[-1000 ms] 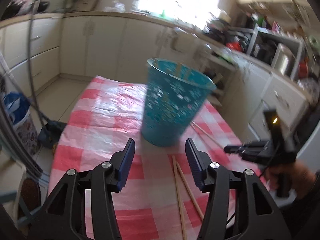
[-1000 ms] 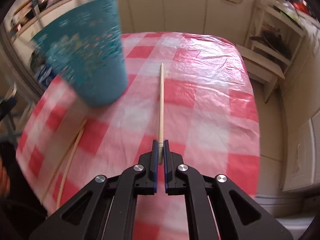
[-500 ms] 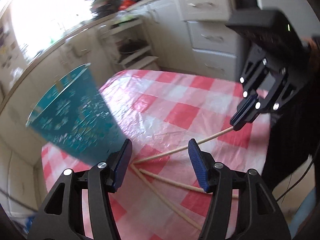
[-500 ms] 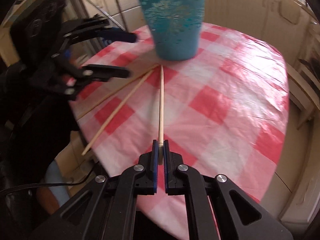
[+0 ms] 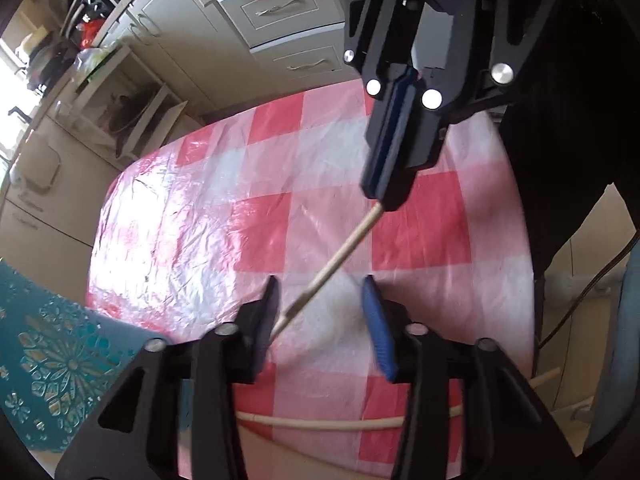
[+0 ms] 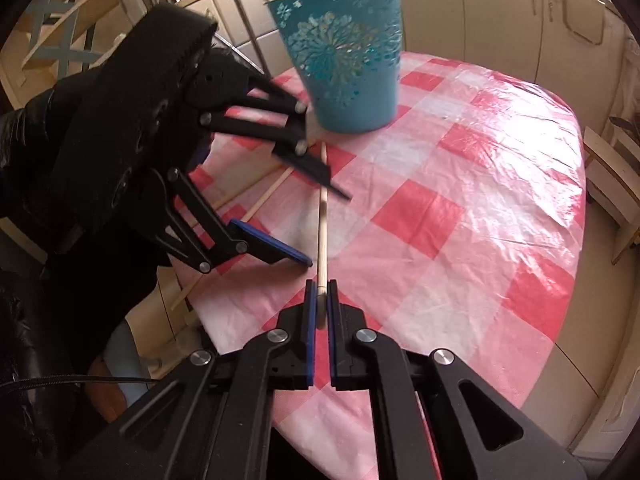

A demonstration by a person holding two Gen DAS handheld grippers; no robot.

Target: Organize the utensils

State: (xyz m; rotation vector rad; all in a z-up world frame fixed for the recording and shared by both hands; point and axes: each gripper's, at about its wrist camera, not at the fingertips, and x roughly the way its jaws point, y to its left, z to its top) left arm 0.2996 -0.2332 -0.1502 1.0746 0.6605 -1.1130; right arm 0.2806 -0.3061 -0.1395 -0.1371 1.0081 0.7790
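Observation:
My right gripper (image 6: 319,296) is shut on one end of a wooden chopstick (image 6: 322,216) and holds it level above the checked tablecloth. In the left wrist view the right gripper (image 5: 390,194) comes in from above with that chopstick (image 5: 336,264). My left gripper (image 5: 322,304) is open, its fingers on either side of the chopstick's free end; the tip lies by the left finger. In the right wrist view the left gripper (image 6: 320,216) straddles the stick. A teal perforated bucket (image 6: 344,56) stands upright beyond, also at the left edge of the left wrist view (image 5: 48,364).
Two more chopsticks (image 6: 260,196) lie on the red-and-white tablecloth (image 6: 460,200) near its left edge; one shows under my left gripper (image 5: 320,424). Kitchen cabinets (image 5: 280,12) and a shelf unit (image 5: 128,100) surround the table. The person's dark sleeve (image 6: 60,160) is at left.
My left gripper has swung round and closed in on the chopstick held by my right gripper, so its open fingers now flank the free end. The right gripper stays shut on the stick.

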